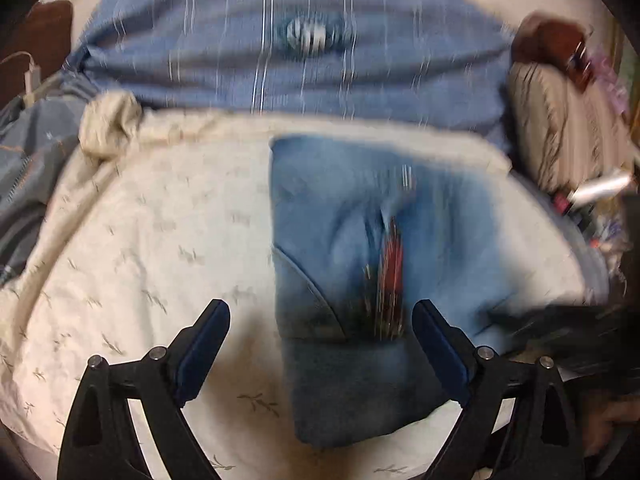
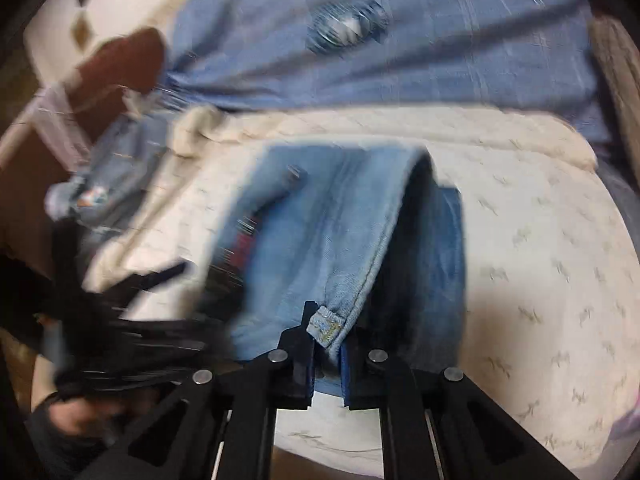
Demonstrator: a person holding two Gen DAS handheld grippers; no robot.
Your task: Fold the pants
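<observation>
Right wrist: your right gripper (image 2: 325,354) was clamped on the jeans (image 2: 320,240) hem. Left gripper (image 1: 320,344) jaws wide open, nothing gripped, over jeans on bedspread (image 1: 160,240).

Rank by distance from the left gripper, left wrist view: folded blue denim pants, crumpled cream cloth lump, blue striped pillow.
From the left gripper:
1. Folded blue denim pants, just ahead between the open fingers.
2. Crumpled cream cloth lump, far left.
3. Blue striped pillow, across the top.
</observation>
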